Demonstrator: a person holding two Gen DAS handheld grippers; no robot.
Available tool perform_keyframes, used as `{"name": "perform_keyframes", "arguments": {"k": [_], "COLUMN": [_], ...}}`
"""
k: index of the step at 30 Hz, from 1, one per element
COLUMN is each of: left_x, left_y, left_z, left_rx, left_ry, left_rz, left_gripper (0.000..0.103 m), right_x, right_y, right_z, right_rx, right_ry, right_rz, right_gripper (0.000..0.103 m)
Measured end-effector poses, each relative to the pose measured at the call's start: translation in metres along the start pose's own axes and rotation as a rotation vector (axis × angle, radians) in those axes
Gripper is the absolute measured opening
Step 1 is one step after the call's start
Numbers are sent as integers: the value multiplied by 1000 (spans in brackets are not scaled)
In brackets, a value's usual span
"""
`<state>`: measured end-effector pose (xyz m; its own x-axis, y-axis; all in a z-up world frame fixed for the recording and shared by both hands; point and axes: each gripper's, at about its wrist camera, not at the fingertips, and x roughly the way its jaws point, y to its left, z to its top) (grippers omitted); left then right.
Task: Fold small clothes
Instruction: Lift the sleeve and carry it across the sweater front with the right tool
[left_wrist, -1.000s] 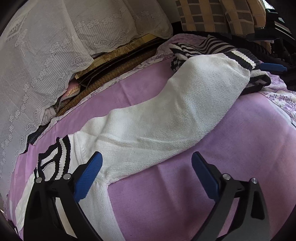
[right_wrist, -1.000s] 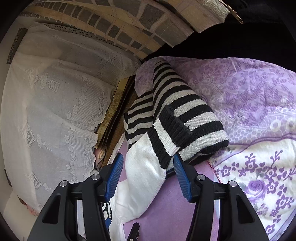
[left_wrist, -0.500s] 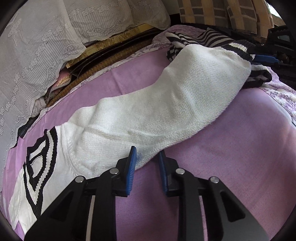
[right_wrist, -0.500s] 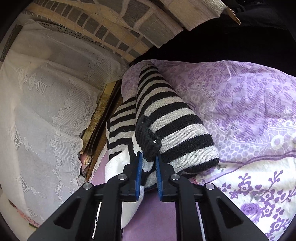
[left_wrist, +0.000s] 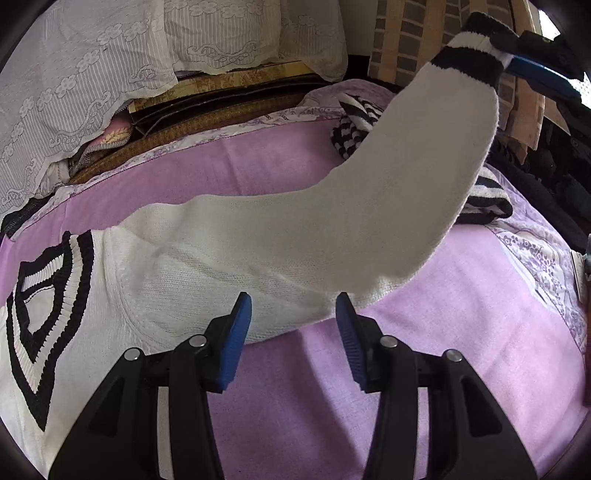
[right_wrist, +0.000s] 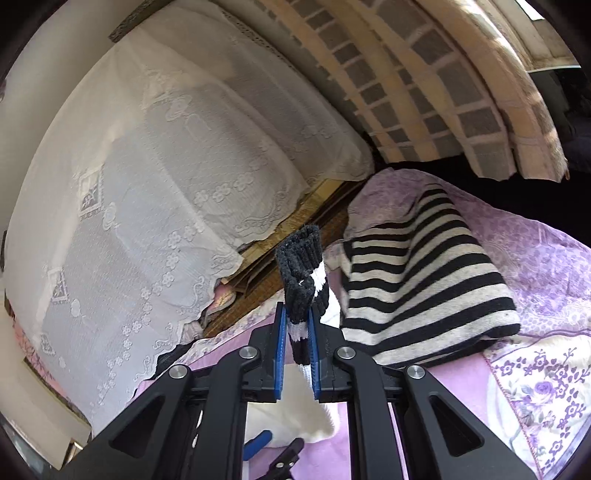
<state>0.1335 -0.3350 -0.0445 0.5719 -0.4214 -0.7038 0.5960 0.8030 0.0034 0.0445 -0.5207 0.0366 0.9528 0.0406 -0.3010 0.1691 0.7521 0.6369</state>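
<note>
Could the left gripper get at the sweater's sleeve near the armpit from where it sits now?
Probably yes. The left gripper has just been opening, nothing is clamped between its pads, and the base of the white sleeve lies just ahead on the purple cover. The right gripper holds only the far cuff, well clear.

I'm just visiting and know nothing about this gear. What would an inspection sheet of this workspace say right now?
Surface: pink-purple bed cover, with a floral purple edge at the right.
Job's things: white knit sweater with black-striped neckline lying flat; its sleeve raised by the black-and-white striped cuff.
Clutter: black-and-white striped knit garment heaped on the bed.
Grippers: right hand-held gripper shut on the cuff; left hand-held gripper open, having just been opening, at the sweater's lower edge.
Cables: nothing seen.
Surroundings: white lace cloth, checked beige blanket.
</note>
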Motion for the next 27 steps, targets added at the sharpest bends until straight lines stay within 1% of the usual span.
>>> {"name": "perform_keyframes", "arguments": {"k": [2, 5, 7, 9, 11, 14, 17, 19, 22, 27], "left_x": [-10, -30, -40, -46, -49, -58, -75, -88, -107, -129], "left_y": [16, 54, 82, 106, 125, 149, 167, 181, 204, 244], "left_z": [5, 15, 21, 25, 27, 23, 19, 15, 10, -3], "left_rx": [-69, -198, -282, -335, -358, -380, -367, -353, -340, -349], "left_ry": [-6, -32, -45, -46, -29, -30, -50, -71, -97, -125], "left_rz": [-57, -138, -149, -123, -91, -85, -60, -16, 42, 136], "left_gripper": [46, 48, 48, 48, 48, 48, 48, 48, 48, 48], "right_x": [4, 13, 20, 23, 28, 39, 52, 59, 71, 93], "right_y": [18, 44, 61, 82, 99, 128, 160, 182, 213, 266], "right_z": [-7, -22, -33, -49, -61, -79, -99, -110, -125, -157], "right_rx": [-26, -70, -105, -138, -158, -192, -235, -274, -298, -373], "right_ry": [29, 70, 95, 124, 151, 193, 235, 242, 265, 288], "right_rz": [35, 71, 89, 112, 140, 174, 200, 202, 225, 230], "right_gripper": [12, 12, 12, 12, 12, 12, 12, 12, 12, 12]}}
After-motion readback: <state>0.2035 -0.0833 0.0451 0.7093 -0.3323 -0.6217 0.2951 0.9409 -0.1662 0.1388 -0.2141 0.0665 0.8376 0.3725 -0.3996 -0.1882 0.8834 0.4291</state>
